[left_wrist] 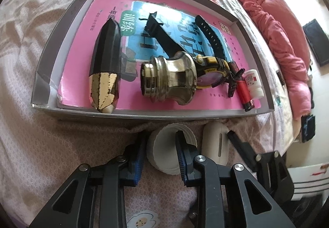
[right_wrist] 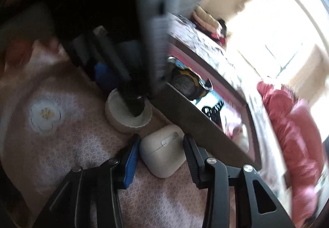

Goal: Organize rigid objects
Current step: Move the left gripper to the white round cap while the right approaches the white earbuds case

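Two items are left outside the shallow grey cardboard tray (left_wrist: 61, 28), as far as I can judge: a white ribbed plastic cap (left_wrist: 164, 152) and a white rounded earbud case (left_wrist: 216, 143), both lying on the pink patterned bedsheet (left_wrist: 51, 135) just beside the tray's near wall. My left gripper (left_wrist: 159, 156) pinches the cap's wall, one finger inside the hollow and one outside. My right gripper (right_wrist: 162, 147) straddles the earbud case, jaws partly spread; its picture is blurred, so I cannot tell whether the pads press on it yet. Most of the sorting looks done. Reading the tray from left to right, on the pink-covered book (left_wrist: 82, 92) lining its floor, I see a black faceted bottle with a cracked gold end (left_wrist: 105, 63), a brass-coloured bell-shaped metal piece (left_wrist: 170, 82) lying on its side, a black-strapped wristwatch with yellow trim (left_wrist: 211, 71) touching it, a thin red and black tube (left_wrist: 243, 92), and a small white pill bottle (left_wrist: 254, 83) against the right wall.
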`<act>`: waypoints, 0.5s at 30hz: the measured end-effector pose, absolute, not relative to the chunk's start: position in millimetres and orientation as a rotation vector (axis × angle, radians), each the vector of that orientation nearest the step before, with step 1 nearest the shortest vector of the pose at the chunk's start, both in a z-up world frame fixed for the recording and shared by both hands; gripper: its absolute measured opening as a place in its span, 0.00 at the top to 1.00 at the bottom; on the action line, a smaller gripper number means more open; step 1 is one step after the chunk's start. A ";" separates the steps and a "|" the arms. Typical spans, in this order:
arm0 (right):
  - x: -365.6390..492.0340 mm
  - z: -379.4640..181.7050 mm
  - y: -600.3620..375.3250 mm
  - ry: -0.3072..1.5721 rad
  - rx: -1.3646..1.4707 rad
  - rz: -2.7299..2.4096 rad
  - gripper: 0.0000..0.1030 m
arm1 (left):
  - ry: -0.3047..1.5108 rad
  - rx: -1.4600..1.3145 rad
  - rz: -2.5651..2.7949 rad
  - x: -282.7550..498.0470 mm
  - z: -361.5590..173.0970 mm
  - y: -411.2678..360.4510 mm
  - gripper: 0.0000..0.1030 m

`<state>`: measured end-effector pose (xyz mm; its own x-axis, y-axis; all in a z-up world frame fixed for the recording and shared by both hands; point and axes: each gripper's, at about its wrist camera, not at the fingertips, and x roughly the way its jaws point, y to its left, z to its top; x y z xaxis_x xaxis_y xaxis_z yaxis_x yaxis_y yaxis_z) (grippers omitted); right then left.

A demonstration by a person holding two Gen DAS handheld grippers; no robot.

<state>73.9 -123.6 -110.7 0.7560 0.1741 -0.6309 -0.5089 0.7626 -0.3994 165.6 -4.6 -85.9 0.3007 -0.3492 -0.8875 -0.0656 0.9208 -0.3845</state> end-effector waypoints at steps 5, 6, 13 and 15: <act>104.3 -106.0 -159.3 0.797 -0.172 0.488 0.34 | 1.238 -0.382 -0.207 159.8 -85.4 -2.5 0.72; 110.3 -108.1 -164.2 0.827 -0.117 0.500 0.34 | 1.238 -0.382 -0.209 158.6 -85.8 -1.4 0.72; 117.8 -112.2 -150.7 0.837 -0.196 0.490 0.33 | 1.242 -0.372 -0.200 154.3 -86.2 3.5 0.72; 116.6 -110.6 -146.6 0.838 -0.209 0.489 0.33 | 1.241 -0.360 -0.201 153.4 -85.9 2.9 0.72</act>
